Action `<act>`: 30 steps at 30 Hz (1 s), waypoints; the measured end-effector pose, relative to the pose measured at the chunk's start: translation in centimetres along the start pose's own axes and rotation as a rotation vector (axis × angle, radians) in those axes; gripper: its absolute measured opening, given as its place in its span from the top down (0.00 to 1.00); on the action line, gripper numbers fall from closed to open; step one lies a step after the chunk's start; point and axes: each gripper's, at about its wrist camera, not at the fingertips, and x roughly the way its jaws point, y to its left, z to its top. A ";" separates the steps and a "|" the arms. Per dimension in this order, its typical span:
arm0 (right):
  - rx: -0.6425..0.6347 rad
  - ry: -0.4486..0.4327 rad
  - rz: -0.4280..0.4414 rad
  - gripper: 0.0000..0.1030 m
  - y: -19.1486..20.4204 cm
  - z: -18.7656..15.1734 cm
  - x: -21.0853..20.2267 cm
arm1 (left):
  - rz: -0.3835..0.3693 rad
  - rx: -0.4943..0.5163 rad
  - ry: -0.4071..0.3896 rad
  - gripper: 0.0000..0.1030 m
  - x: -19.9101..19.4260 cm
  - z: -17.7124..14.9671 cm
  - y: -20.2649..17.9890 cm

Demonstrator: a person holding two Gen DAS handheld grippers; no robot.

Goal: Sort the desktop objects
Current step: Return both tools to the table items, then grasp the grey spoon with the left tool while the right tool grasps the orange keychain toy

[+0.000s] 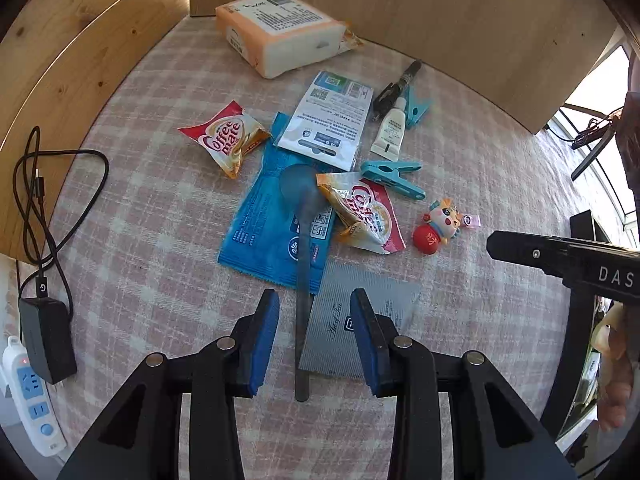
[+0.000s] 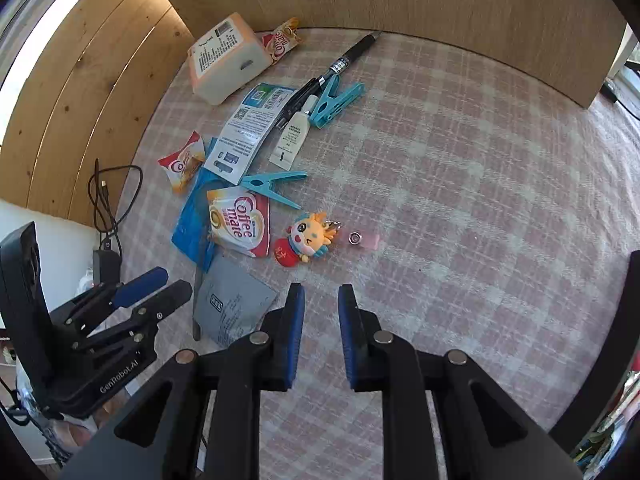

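Observation:
In the left wrist view my left gripper [image 1: 316, 308] points down, open, its blue pads on either side of a dark spoon's [image 1: 302, 240] handle and the edge of a grey sachet [image 1: 360, 320], without touching either. The spoon lies across a blue packet [image 1: 264, 236]. Beyond lie two Coffee mate sachets [image 1: 228, 140] [image 1: 368, 212], a white card [image 1: 332, 120], a white tube [image 1: 390, 132], two teal clips [image 1: 394, 176], black pens [image 1: 396, 84], a toy keychain [image 1: 436, 224] and a tissue pack [image 1: 276, 28]. My right gripper [image 2: 320, 300] hovers open and empty over bare cloth, just short of the keychain [image 2: 304, 240].
The checked cloth [image 2: 460, 200] is walled by wooden panels [image 2: 440, 0] at the back and left. Off the left edge sit a black adapter [image 1: 46, 336] with its cable and a white power strip [image 1: 28, 392]. A finger of the right gripper [image 1: 520, 250] juts in from the right.

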 end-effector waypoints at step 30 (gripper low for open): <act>-0.022 0.042 -0.138 0.71 2.5 1.5 3.5 | 0.043 -0.030 0.022 0.93 3.5 0.1 1.5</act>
